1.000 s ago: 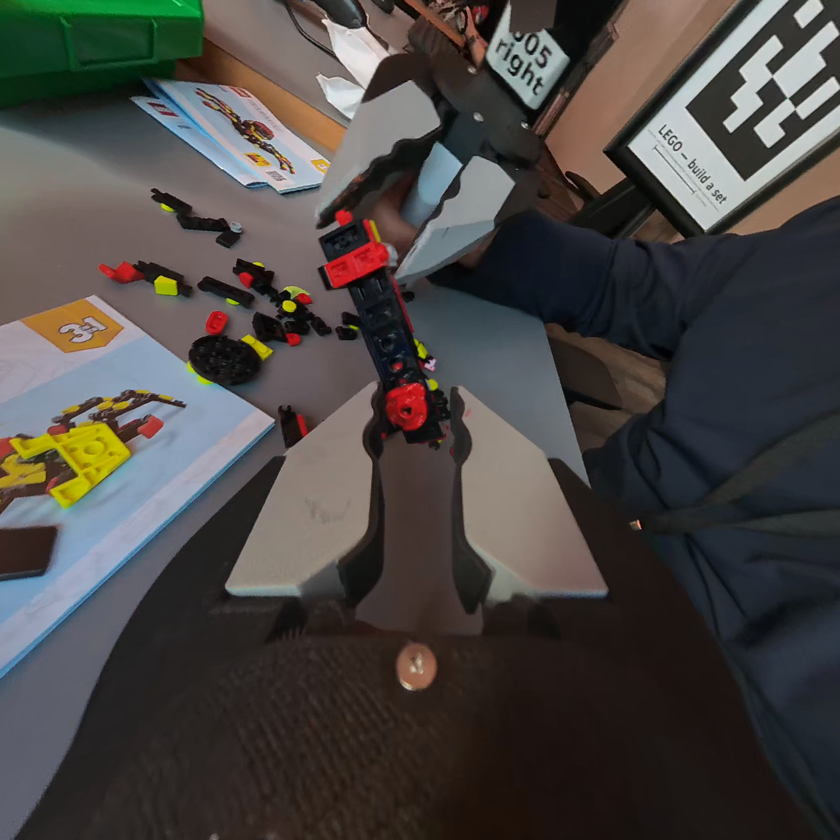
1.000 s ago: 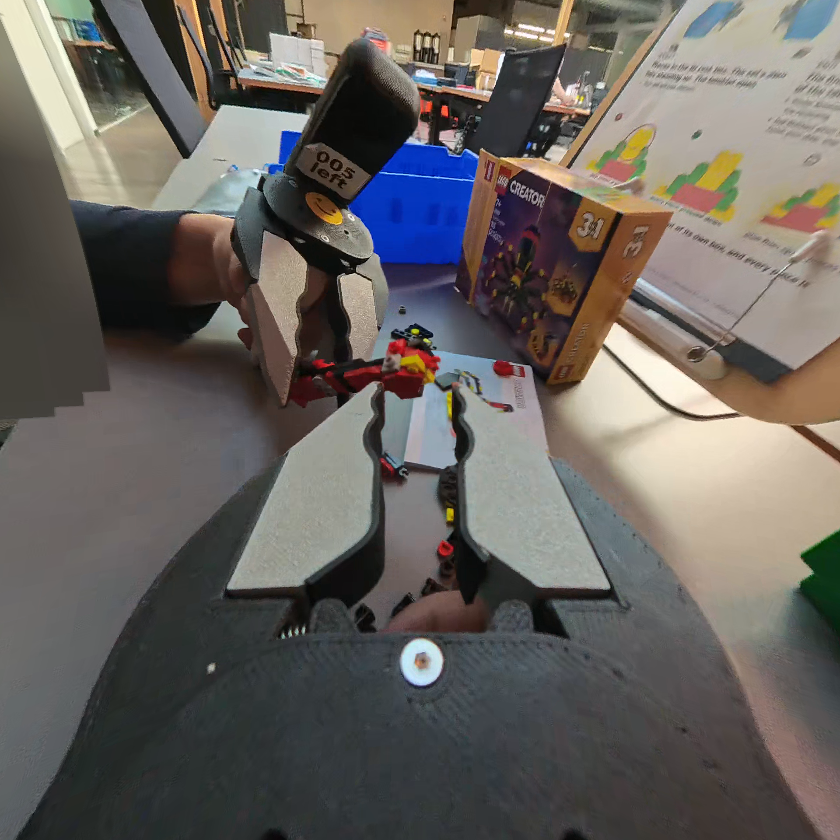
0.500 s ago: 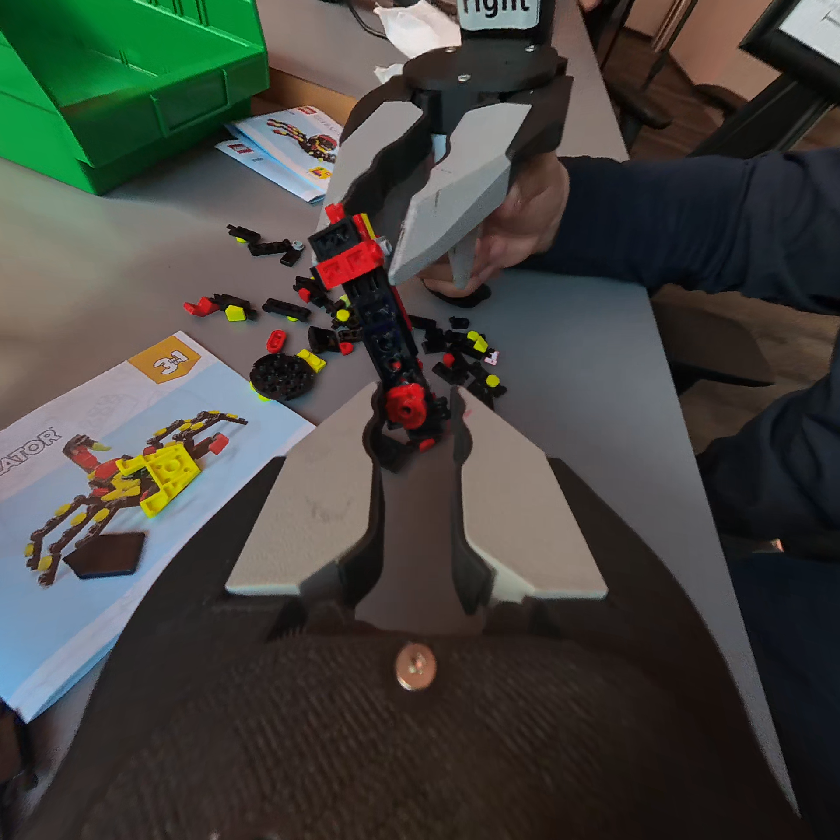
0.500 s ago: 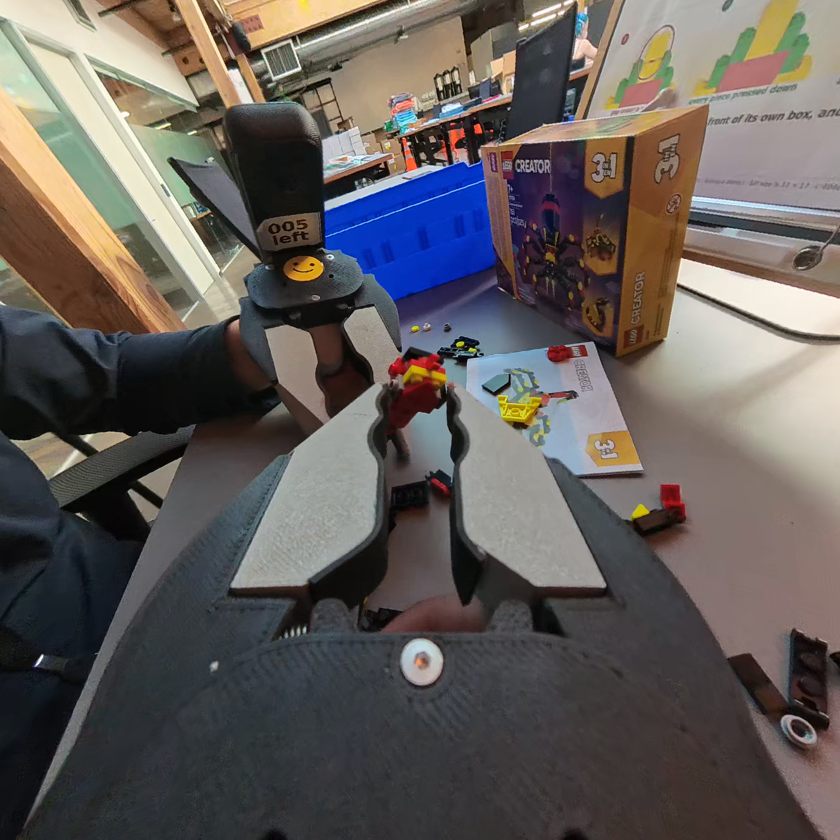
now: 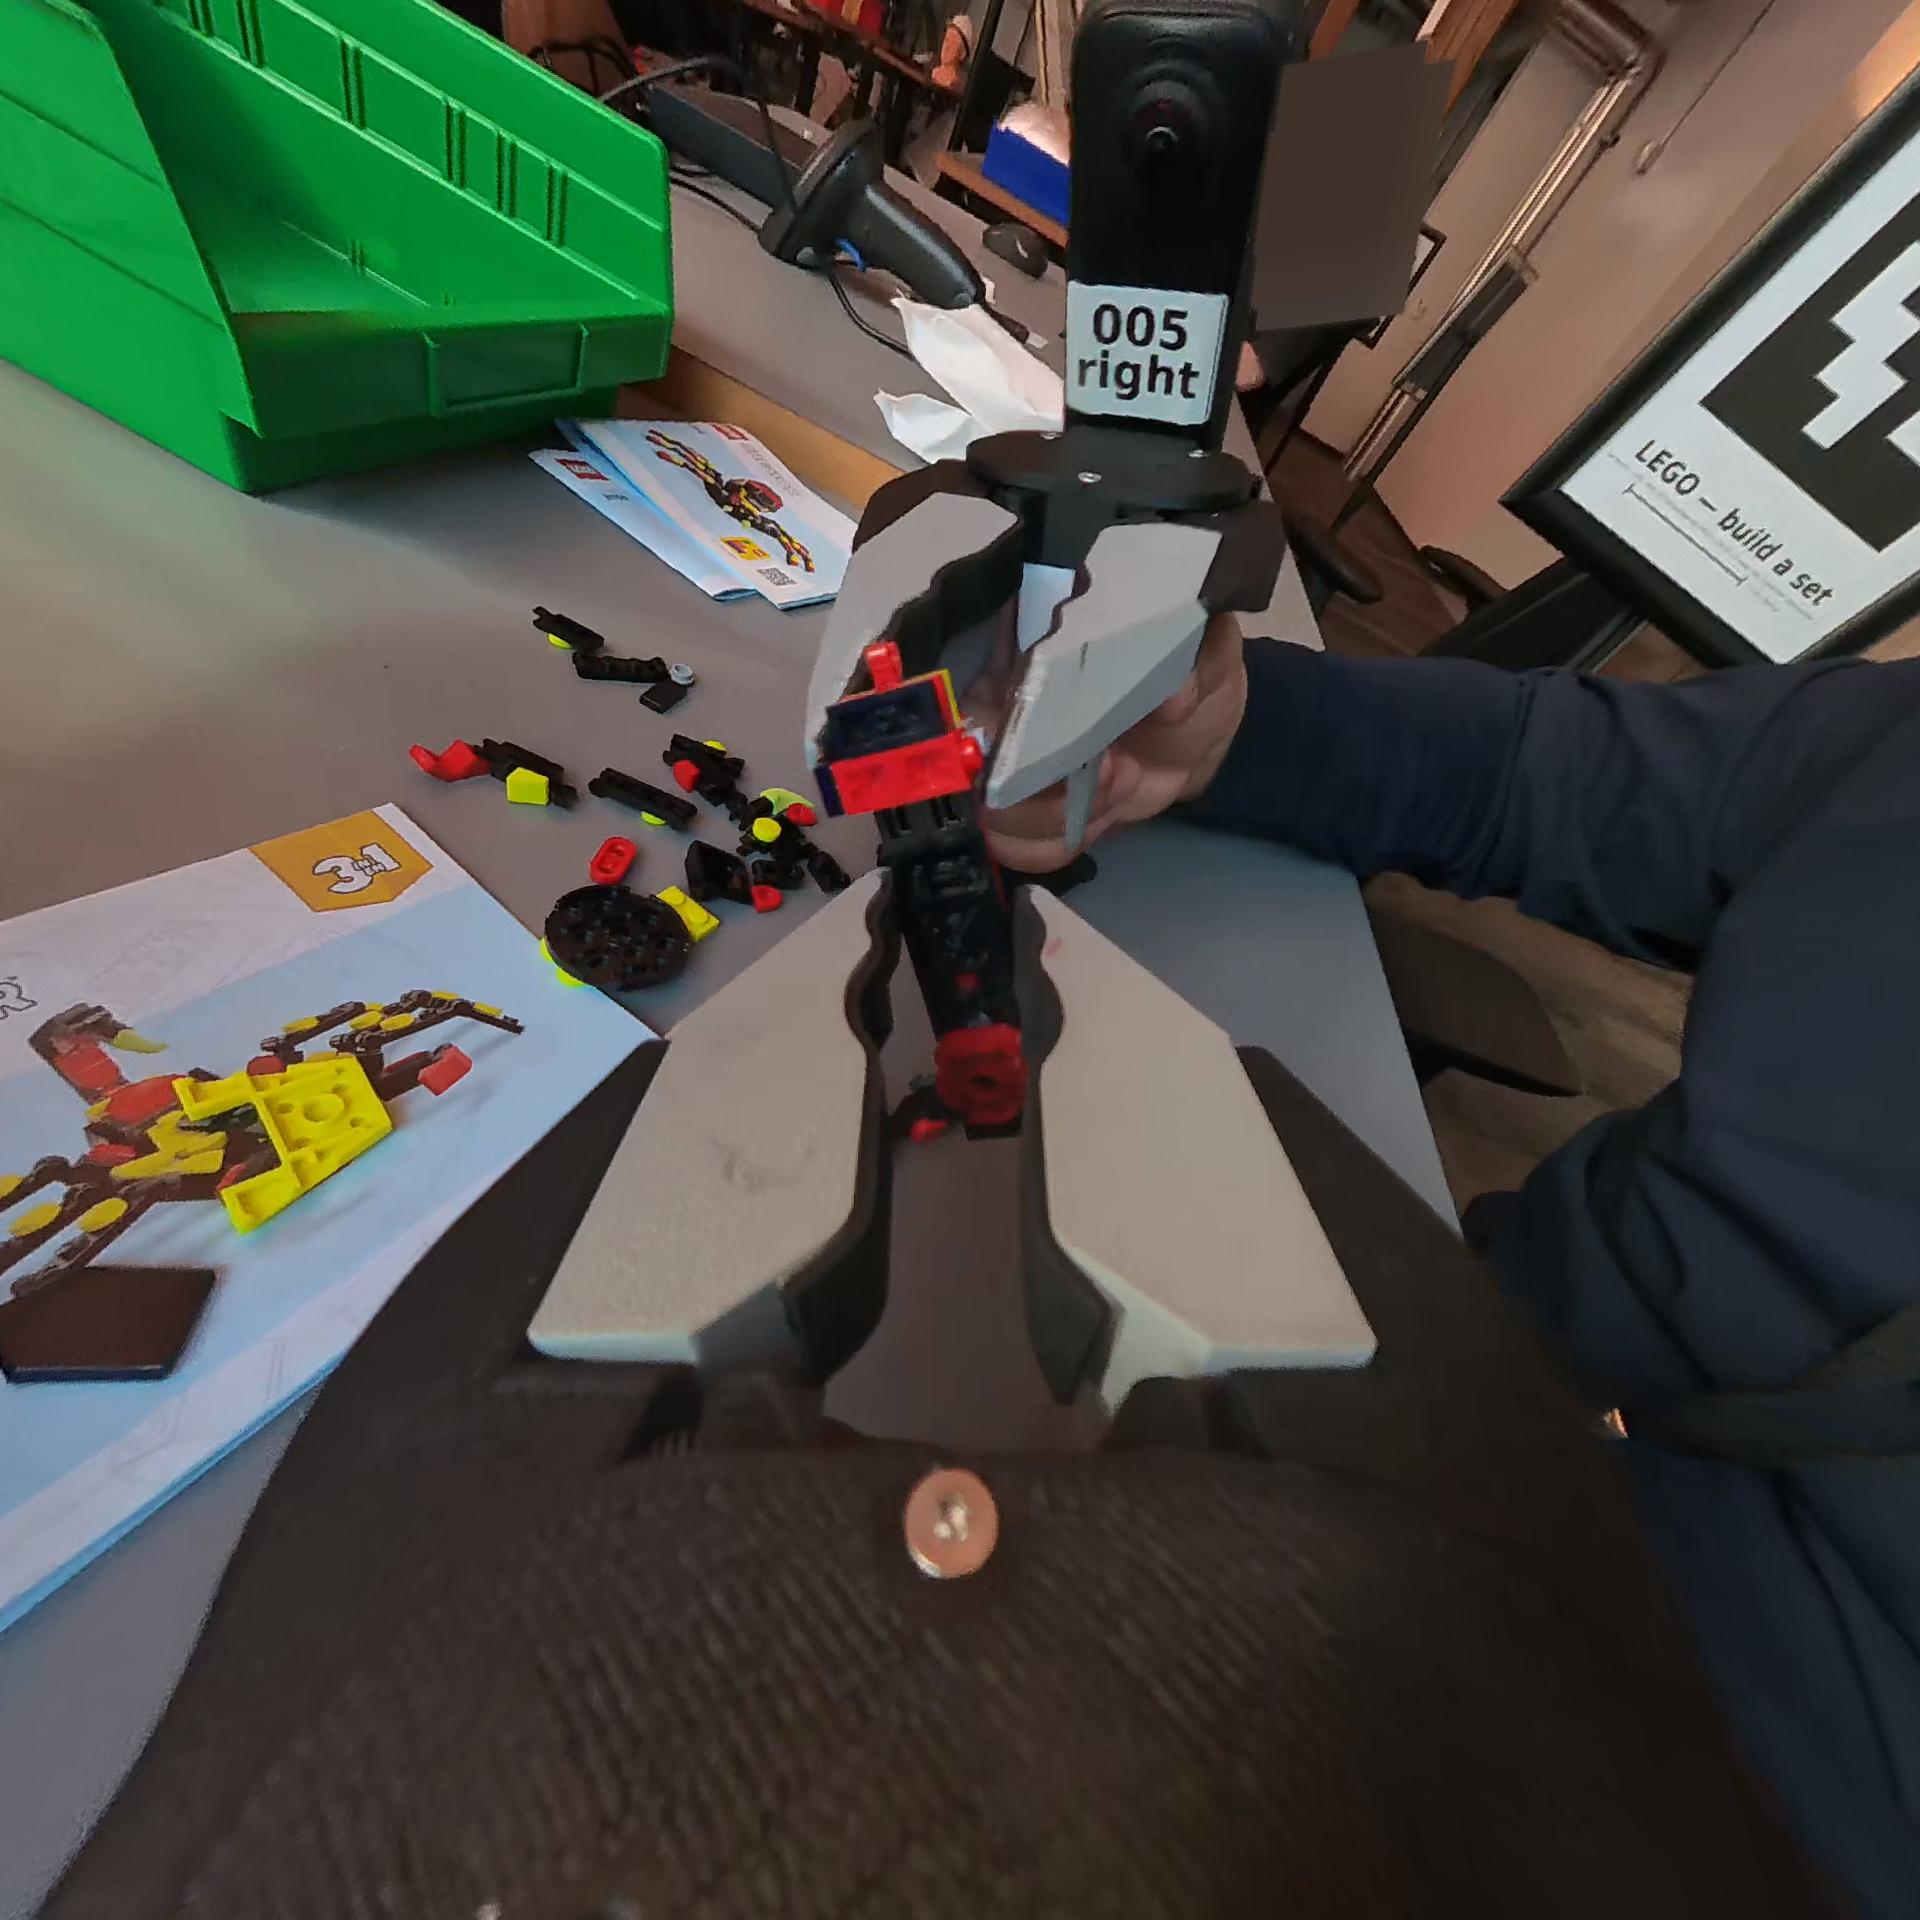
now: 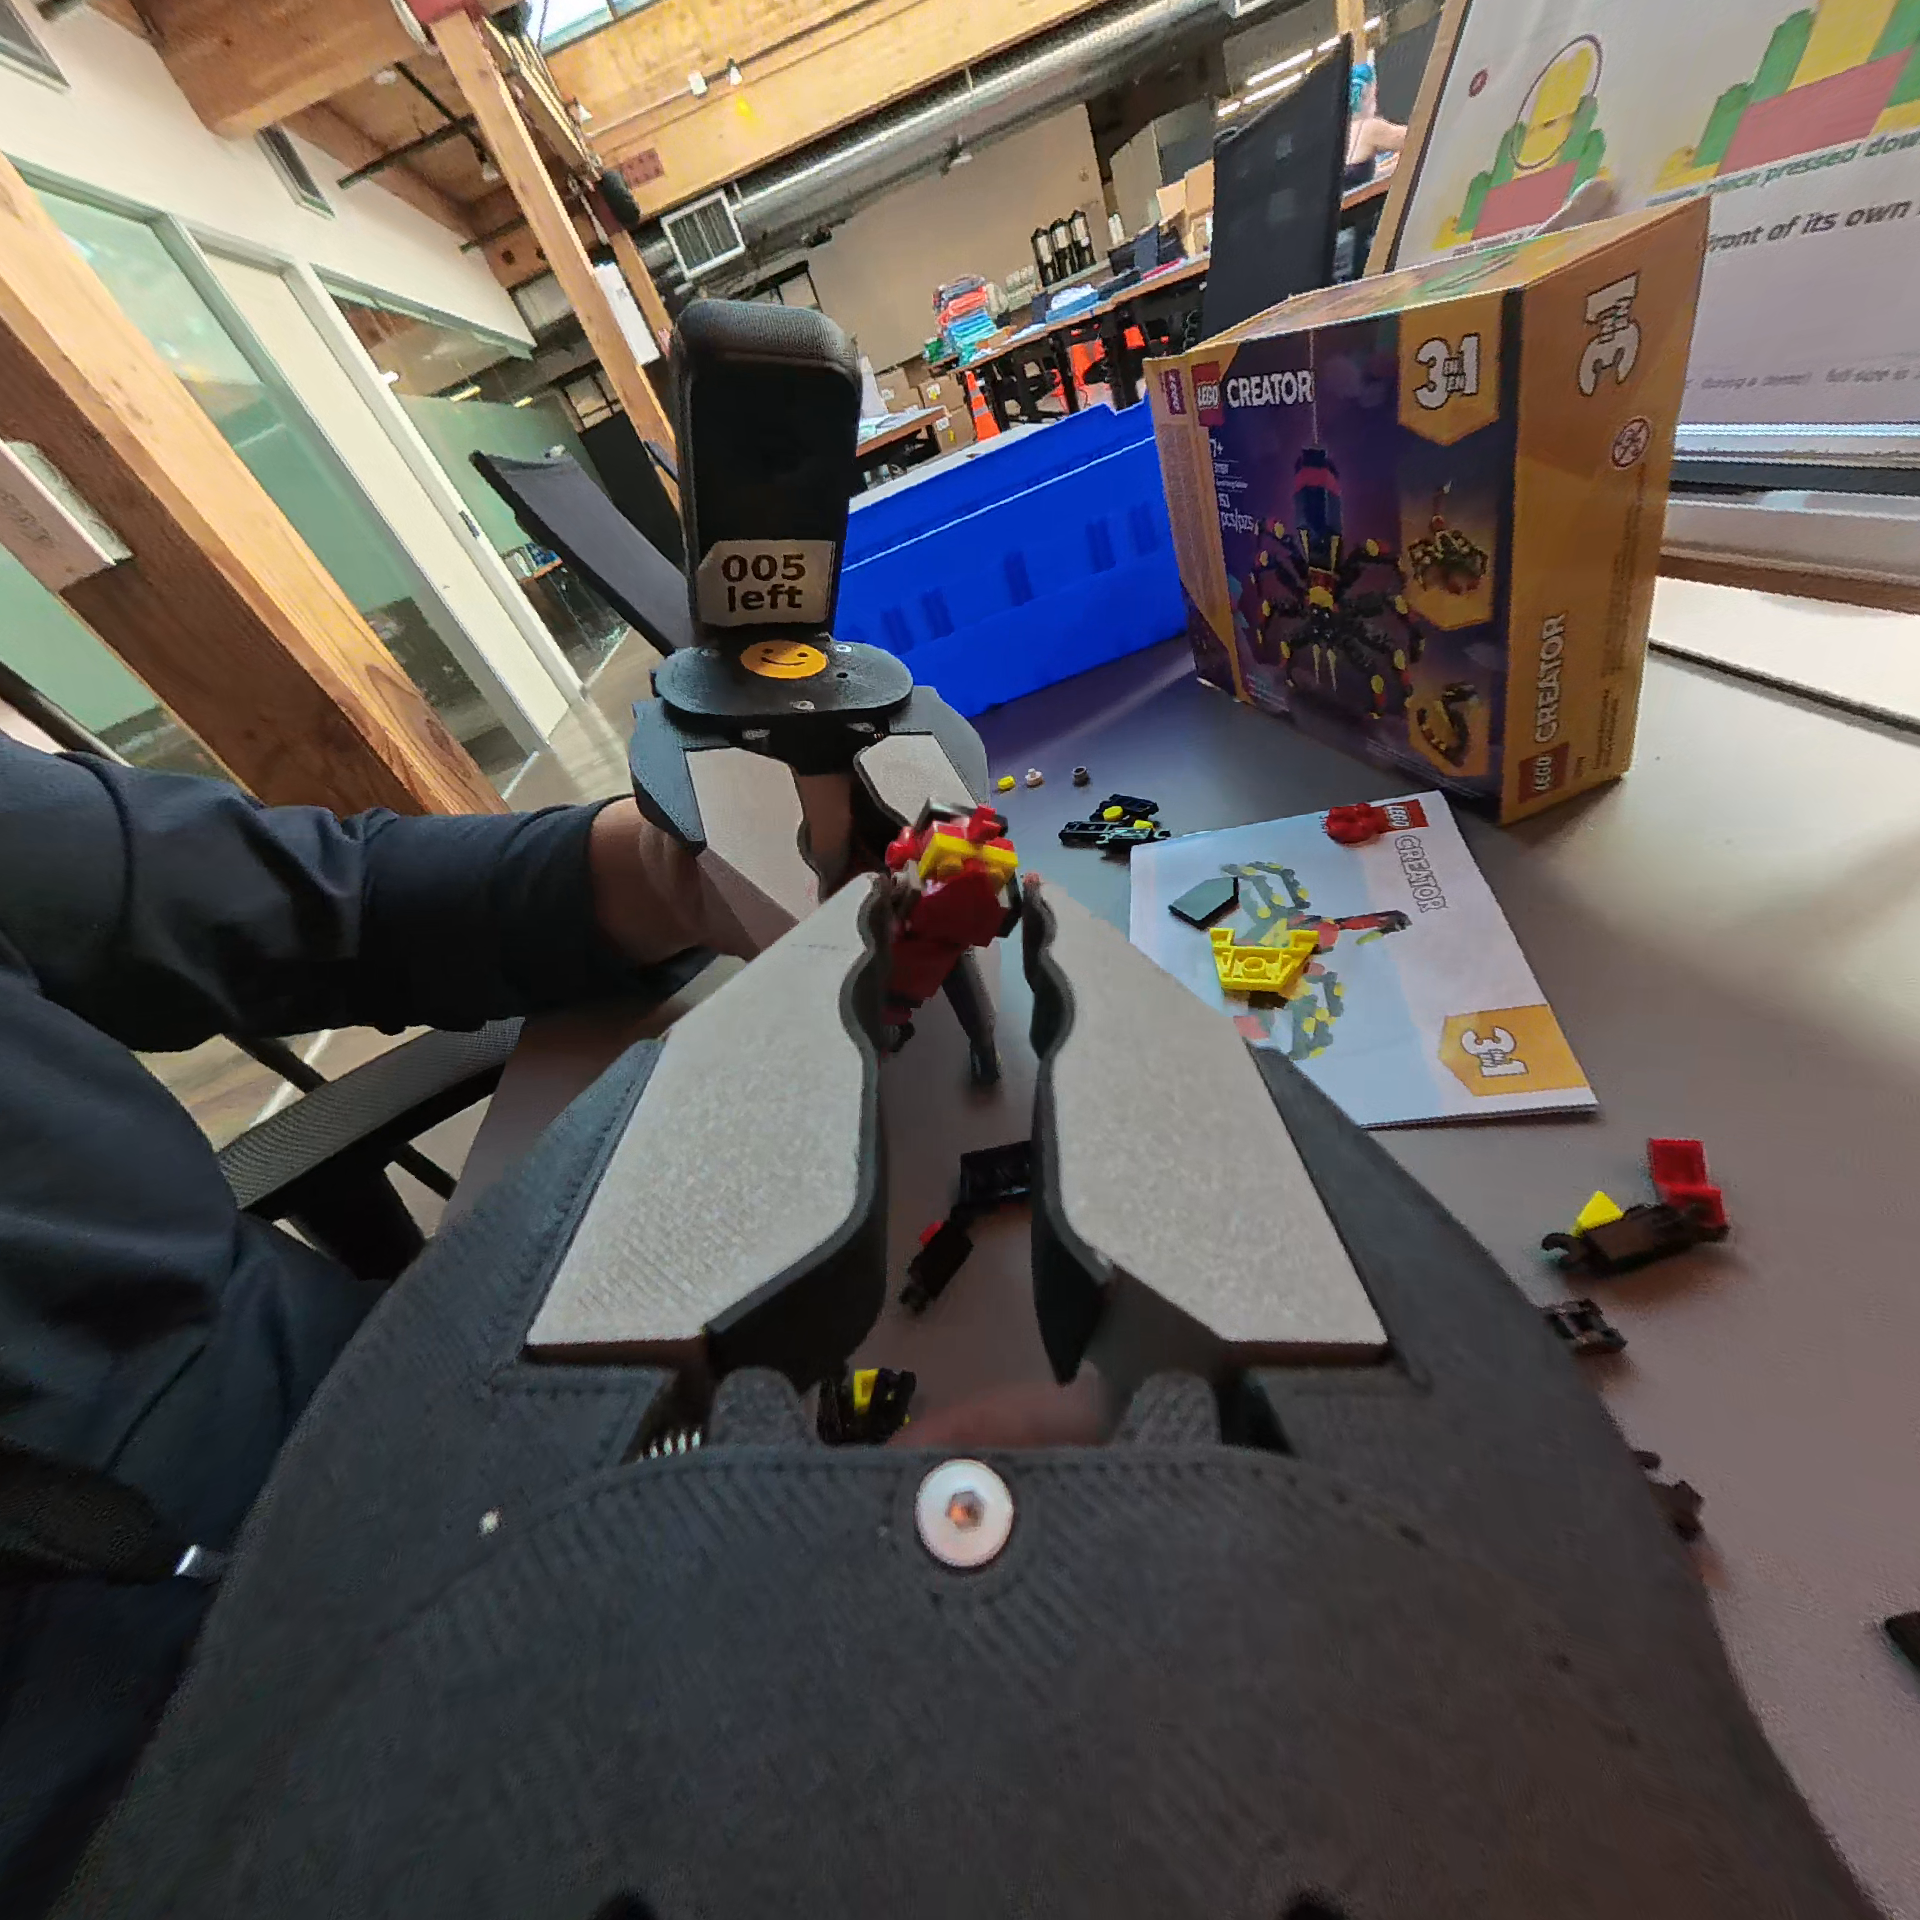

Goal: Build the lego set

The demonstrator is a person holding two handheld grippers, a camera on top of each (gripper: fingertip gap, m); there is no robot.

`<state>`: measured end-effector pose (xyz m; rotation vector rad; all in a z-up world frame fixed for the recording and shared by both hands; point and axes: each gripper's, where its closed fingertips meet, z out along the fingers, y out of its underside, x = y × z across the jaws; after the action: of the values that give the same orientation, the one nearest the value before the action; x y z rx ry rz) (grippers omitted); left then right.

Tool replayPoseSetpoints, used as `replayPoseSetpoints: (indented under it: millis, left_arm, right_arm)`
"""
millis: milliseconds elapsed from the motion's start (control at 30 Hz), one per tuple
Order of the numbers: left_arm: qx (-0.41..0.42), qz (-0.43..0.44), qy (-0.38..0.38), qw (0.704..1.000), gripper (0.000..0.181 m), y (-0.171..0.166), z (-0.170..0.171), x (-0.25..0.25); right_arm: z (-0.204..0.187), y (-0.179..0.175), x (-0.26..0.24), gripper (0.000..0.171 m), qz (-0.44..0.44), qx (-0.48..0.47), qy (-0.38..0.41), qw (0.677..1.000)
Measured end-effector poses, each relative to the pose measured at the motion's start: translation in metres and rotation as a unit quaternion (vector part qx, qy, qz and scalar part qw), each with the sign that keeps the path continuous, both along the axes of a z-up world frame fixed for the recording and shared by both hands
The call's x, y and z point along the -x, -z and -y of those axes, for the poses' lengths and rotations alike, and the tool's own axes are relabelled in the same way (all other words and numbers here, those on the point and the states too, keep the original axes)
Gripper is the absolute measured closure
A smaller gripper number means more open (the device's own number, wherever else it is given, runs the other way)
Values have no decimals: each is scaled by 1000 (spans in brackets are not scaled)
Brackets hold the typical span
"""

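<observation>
Your left gripper (image 5: 951, 935) has its two grey fingers closed down around the lower end of the long black, red and yellow brick assembly (image 5: 940, 914), gripping it near the red round piece, so the model stands up off the grey bench (image 5: 260, 644) above its near edge. Your right gripper (image 6: 951, 914) meets it from the far side; its fingers sit close on either side of the red and yellow top block, but whether they are pressing or only flanking it cannot be told from either view.

Expect this model to feel very light and stiff along its length, yet fragile at every stud joint: a twist or sideways pull would likely pop a section off. The smooth plastic may slip between flat pads, so take hold across the broad flat faces of the black spine, close to whichever joint you are pressing, and push straight along the studs.

Loose black, red and yellow pieces (image 5: 665, 790) lie scattered toward the middle of the bench, with the pale blue instruction booklet (image 5: 208, 1091) at its left edge and the green plastic bin (image 5: 312, 229) at the far left corner.
</observation>
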<state>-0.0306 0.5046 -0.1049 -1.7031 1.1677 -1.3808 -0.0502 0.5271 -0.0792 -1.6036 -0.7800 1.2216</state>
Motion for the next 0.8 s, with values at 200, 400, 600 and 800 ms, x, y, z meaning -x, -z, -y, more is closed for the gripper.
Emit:
replayPoseSetpoints:
  millis: [200, 400, 600, 800]
  left_arm:
    - [-5, -15, -5, 1000, 165, 4, 0, -1]
    - [-17, -25, -8, 1000, 166, 6, 0, -2]
    - [-45, -69, -18, 996, 167, 17, 1, -3]
    - [-69, -107, -16, 992, 167, 27, 3, -5]
  right_arm:
    - [3, -7, 1, 148, -60, 62, -31, 996]
    - [4, -5, 1, 151, -32, 22, -26, 999]
    - [8, 6, -2, 150, 58, -41, -37, 997]
    - [13, 15, -3, 151, 132, -97, -44, 986]
